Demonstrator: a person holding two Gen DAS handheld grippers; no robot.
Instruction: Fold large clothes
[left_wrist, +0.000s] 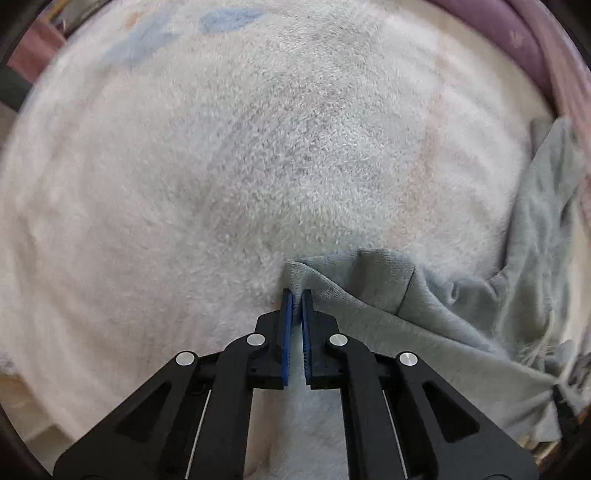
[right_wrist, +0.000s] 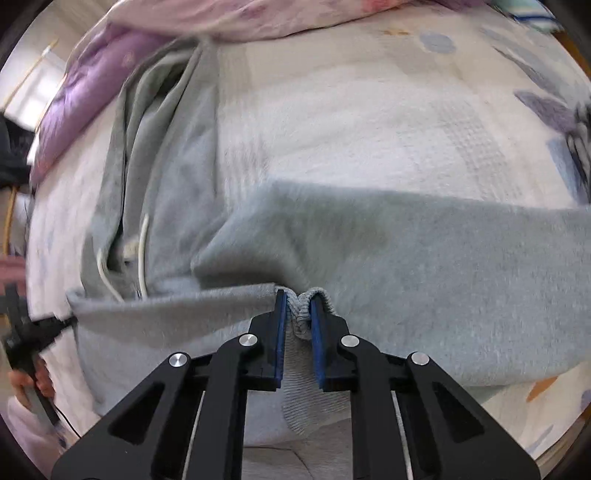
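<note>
the pale fuzzy blanket (left_wrist: 221, 166) covers pretty much the whole bed, with a purple floral quilt (right_wrist: 92, 85) bunched along its edge. on top lies the grey hoodie (right_wrist: 406, 251), half spread and rumpled, white drawstrings (right_wrist: 142, 254) showing. right tongs (right_wrist: 298, 295) are clamped on its ribbed hem, left tongs (left_wrist: 297, 295) pinched tight on a corner of the same hoodie.
</note>
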